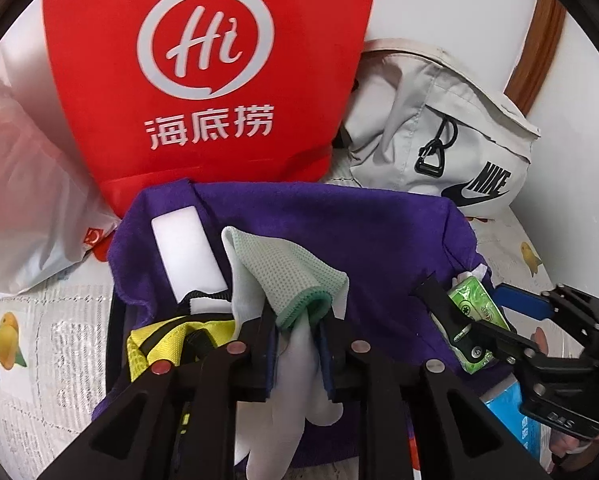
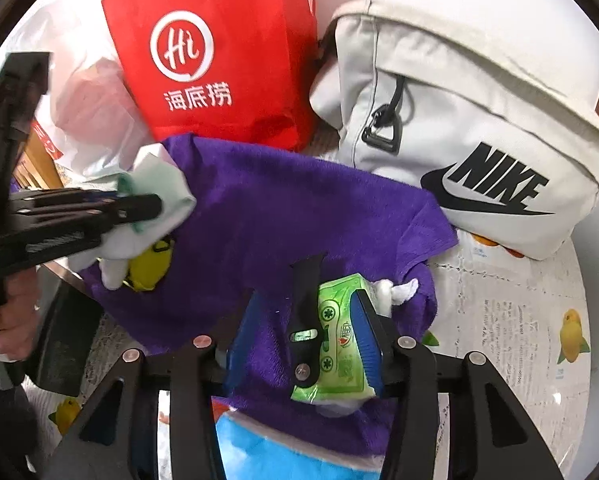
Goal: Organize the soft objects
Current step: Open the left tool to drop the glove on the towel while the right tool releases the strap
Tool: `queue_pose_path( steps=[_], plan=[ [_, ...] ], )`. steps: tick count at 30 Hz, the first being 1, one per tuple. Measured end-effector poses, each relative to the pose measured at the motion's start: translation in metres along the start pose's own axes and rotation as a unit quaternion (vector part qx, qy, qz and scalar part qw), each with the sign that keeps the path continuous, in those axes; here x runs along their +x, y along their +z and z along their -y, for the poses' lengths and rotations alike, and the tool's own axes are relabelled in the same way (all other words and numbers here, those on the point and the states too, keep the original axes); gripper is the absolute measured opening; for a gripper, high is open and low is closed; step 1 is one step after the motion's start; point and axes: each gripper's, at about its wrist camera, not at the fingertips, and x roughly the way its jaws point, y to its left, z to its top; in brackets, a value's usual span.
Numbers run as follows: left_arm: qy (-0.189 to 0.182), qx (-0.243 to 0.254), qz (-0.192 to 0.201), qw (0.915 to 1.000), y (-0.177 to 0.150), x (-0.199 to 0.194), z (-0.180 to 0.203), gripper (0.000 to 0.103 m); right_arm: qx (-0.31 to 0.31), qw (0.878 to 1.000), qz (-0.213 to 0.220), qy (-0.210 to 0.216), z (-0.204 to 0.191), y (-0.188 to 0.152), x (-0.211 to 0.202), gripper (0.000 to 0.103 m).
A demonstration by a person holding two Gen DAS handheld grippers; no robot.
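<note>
My left gripper (image 1: 297, 344) is shut on a white glove with a mint-green cuff (image 1: 287, 276), held above a purple towel (image 1: 339, 232). It also shows in the right wrist view (image 2: 155, 204) at the left, with the glove (image 2: 155, 184). My right gripper (image 2: 305, 336) is open, its blue pads either side of a black watch strap (image 2: 305, 304) and a green tissue pack (image 2: 341, 340) on the purple towel (image 2: 279, 208). The right gripper shows in the left wrist view (image 1: 479, 320) by the green pack (image 1: 475, 304). A yellow mesh item (image 1: 159, 340) and a white block (image 1: 187, 256) lie on the towel.
A red tote bag (image 1: 203, 64) stands behind the towel. A grey Nike bag (image 2: 471, 128) lies at the right, against a white wall. A white plastic bag (image 1: 23, 200) sits at the left. A blue packet (image 2: 283, 456) lies under the towel's near edge. The tablecloth (image 2: 511, 320) has fruit prints.
</note>
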Motion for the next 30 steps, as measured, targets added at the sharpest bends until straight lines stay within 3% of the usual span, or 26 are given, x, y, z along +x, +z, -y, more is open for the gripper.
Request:
queue_pose_path(
  steps=[3,5,7,8,21,30],
  plan=[
    [-0.005,0.011,-0.003,0.9999,0.000,0.001,0.005,0.027,-0.001,1.000,0.007,-0.002,-0.001,-0.002,-0.010,0.047],
    [-0.003,0.017,0.000,0.9999,0.001,0.001,0.008,0.039,0.001,1.000,0.012,-0.004,-0.002,-0.005,-0.017,0.047],
    [-0.001,0.014,0.009,0.9999,0.002,-0.002,0.011,0.063,0.002,1.000,0.012,-0.003,-0.002,-0.009,-0.022,0.048],
    [0.002,0.013,0.012,0.9998,0.003,-0.004,0.011,0.065,0.003,1.000,0.012,-0.004,-0.001,-0.011,-0.024,0.048],
    [0.020,0.004,0.034,0.9992,-0.005,-0.052,0.004,0.067,0.025,1.000,0.015,-0.005,-0.010,-0.035,-0.047,0.048],
    [0.029,0.006,0.048,0.9984,-0.034,-0.109,0.006,0.067,0.029,0.999,0.029,0.000,-0.024,-0.063,-0.091,0.048]
  ],
)
